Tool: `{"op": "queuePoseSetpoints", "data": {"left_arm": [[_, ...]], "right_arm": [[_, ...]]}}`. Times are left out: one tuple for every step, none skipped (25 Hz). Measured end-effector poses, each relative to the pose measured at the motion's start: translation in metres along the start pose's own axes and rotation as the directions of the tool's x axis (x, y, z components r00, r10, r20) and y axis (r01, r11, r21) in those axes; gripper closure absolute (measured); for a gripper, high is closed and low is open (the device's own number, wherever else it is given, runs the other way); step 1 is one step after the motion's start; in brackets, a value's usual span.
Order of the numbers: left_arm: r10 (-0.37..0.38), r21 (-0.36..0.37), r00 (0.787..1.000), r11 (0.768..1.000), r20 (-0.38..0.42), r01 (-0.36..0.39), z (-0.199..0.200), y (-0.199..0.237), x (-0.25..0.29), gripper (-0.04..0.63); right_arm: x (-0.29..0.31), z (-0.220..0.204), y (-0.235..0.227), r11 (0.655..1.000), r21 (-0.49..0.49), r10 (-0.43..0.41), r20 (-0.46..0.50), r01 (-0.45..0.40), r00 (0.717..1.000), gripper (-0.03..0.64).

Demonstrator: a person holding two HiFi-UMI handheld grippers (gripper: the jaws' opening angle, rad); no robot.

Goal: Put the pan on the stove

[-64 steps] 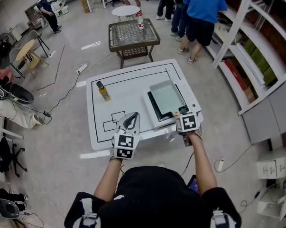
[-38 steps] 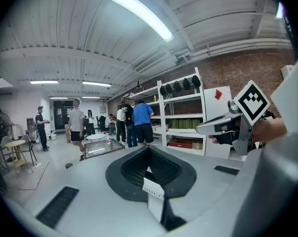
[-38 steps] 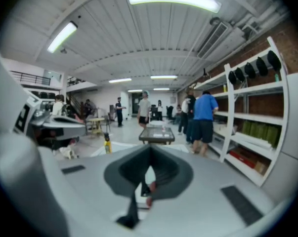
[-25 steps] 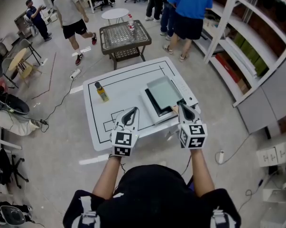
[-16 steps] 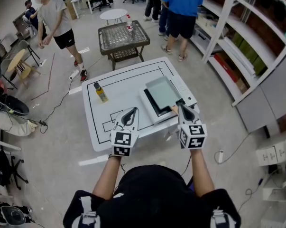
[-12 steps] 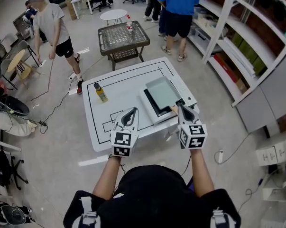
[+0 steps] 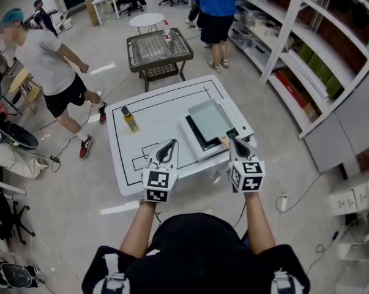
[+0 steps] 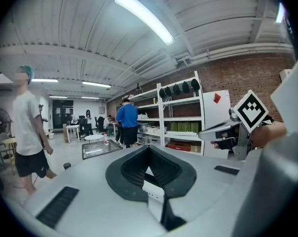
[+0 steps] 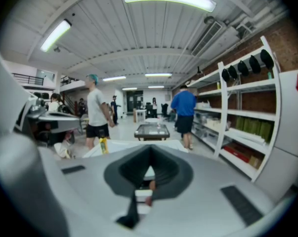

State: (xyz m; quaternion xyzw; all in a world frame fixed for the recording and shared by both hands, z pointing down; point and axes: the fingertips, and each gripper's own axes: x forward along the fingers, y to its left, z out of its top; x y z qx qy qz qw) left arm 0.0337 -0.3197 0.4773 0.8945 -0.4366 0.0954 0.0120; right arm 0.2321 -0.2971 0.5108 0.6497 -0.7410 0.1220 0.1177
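Two closed grippers: left gripper (image 7: 169,146), right gripper (image 7: 234,136) (beside pan handle (image 7: 224,141)).

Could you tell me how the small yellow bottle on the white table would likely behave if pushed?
The yellow bottle stands upright and narrow, so a push near its top would probably tip it. It looks round, so once down it may roll on the smooth table.

The white rectangular surface (image 7: 166,103) is ruled with black lines. The square metal pan (image 7: 212,120) is pale grey-green, the flat stove (image 7: 240,118) white with a black top, the small bottle (image 7: 131,120) yellow, dark-capped.
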Motion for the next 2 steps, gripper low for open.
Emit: {"op": "queuePoseSetpoints", "data": {"left_arm": [[-0.001,-0.002,1.0,1.0,0.0,0.001,-0.0003,0.0001,-0.0001,0.569],[-0.002,-0.004,1.0,1.0,0.001,0.002,-0.0006,0.0002,-0.0002,0.569]], "right_arm": [[0.0003,-0.0011,-0.0001,1.0,-0.001,-0.003,-0.001,0.003,1.0,0.583],[0.0007,-0.0023,-0.0002,1.0,-0.002,-0.005,-0.002,0.005,1.0,0.583]]}}
